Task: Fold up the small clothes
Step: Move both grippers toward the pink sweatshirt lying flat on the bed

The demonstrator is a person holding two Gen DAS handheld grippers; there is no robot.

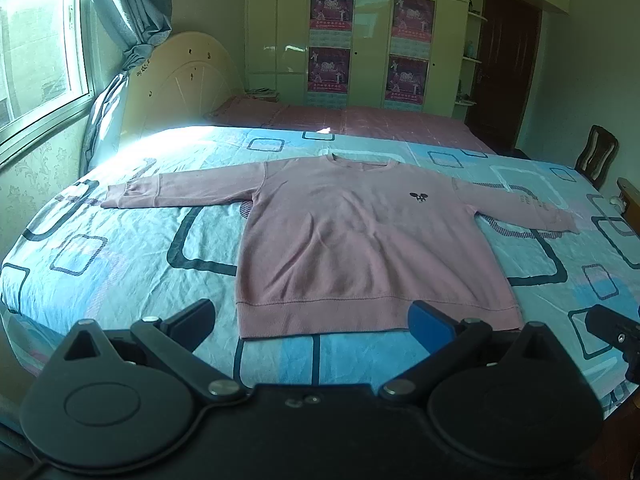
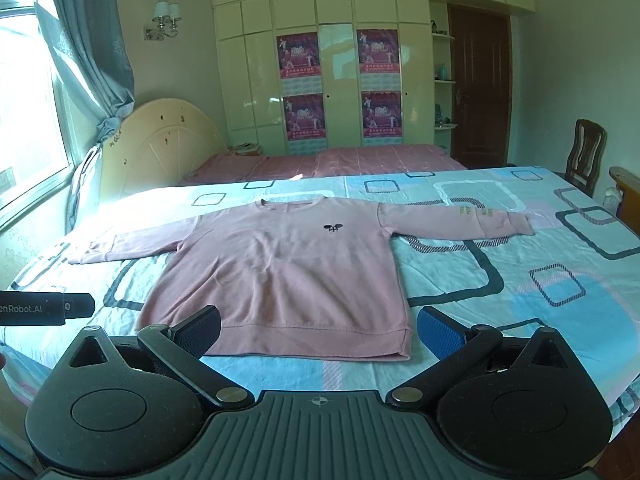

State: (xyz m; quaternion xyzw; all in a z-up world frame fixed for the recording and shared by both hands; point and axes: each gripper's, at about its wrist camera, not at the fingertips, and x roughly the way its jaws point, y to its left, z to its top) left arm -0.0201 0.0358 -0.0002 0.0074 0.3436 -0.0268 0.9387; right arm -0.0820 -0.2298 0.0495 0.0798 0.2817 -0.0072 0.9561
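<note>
A pink long-sleeved sweatshirt [image 1: 344, 240] [image 2: 288, 268] lies flat and face up on the blue patterned bed sheet [image 1: 120, 248] [image 2: 520, 280], both sleeves spread out sideways and the hem nearest me. A small dark logo marks its chest. My left gripper [image 1: 312, 316] is open, hovering just short of the hem, nothing between its fingers. My right gripper [image 2: 320, 328] is also open, near the hem's right half, holding nothing. Part of the right gripper shows at the right edge of the left wrist view, and the left gripper [image 2: 48, 308] at the left edge of the right wrist view.
A second bed with a pink cover [image 1: 340, 120] [image 2: 340, 164] stands behind, before a pale wardrobe with posters [image 2: 340, 80]. A window and grey curtain [image 1: 120, 20] are on the left. A wooden chair [image 2: 588, 156] and a dark door [image 2: 480, 88] are on the right.
</note>
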